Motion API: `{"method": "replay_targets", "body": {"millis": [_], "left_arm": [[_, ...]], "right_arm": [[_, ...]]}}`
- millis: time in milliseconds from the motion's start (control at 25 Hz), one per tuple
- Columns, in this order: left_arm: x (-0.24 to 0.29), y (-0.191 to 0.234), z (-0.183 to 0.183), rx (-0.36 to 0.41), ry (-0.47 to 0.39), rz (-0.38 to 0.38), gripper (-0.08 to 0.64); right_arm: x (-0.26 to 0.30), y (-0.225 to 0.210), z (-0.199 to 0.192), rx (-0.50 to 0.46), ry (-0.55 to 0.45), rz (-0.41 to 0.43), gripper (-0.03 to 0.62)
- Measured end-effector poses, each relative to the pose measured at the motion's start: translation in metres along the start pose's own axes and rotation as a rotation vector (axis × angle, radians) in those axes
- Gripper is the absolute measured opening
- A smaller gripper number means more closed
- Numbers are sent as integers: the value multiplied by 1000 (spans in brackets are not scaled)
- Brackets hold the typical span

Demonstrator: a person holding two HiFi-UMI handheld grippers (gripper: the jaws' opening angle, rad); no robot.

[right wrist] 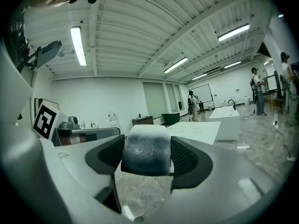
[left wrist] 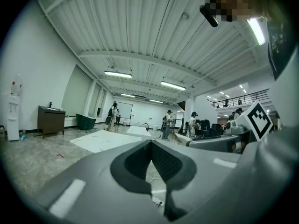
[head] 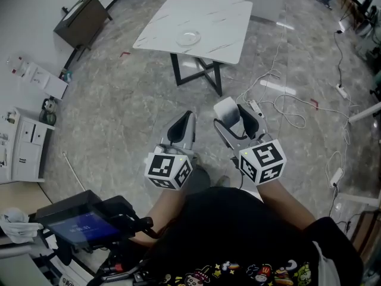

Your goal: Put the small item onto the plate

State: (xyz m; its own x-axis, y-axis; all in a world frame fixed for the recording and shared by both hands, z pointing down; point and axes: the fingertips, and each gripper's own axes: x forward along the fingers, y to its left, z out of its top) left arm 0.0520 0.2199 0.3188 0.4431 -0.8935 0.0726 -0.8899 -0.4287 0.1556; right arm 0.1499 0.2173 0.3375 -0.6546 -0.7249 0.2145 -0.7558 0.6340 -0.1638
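Small item (right wrist: 146,149), a whitish block, is pinched by its sides in the right gripper (head: 237,123), far from the plate (head: 188,38). It looks light and maybe squishy, so I'd hold it gently. The left gripper (head: 182,130) is closed on nothing

Two grippers (head: 184,124) (head: 237,121), one plate (head: 188,38), one small item (right wrist: 145,150)

The far bench (head: 223,16) has a smooth white marble-look top. The plate (head: 188,38) on it looks like clear, glossy glass. The floor (head: 131,100) is polished grey stone. The small item (right wrist: 145,149) looks frosted and finely crackled.
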Motion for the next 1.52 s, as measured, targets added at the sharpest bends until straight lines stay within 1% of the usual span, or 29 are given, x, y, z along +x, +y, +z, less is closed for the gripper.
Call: {"method": "replay_targets", "body": {"millis": [200,360,800,1000,1240,1520], "left_arm": [[16,14,-1,-15,-1,-5,2],[31,36,6,-15,-10,-19,2],[74,132,15,-36,10,-55,2],[90,168,13,-54,20,-77,2],[109,190,16,-66,29,-126,2],[127,211,27,-51,27,-178,2]], "right_arm": [[16,-7,3,-3,7,-4,334],[41,-9,9,-11,12,-16,334],[144,-7,22,13,39,-59,334],[184,-6,22,17,58,-84,334],[213,-7,28,15,70,-118,334],[241,-8,38,22,58,-156,334]]}}
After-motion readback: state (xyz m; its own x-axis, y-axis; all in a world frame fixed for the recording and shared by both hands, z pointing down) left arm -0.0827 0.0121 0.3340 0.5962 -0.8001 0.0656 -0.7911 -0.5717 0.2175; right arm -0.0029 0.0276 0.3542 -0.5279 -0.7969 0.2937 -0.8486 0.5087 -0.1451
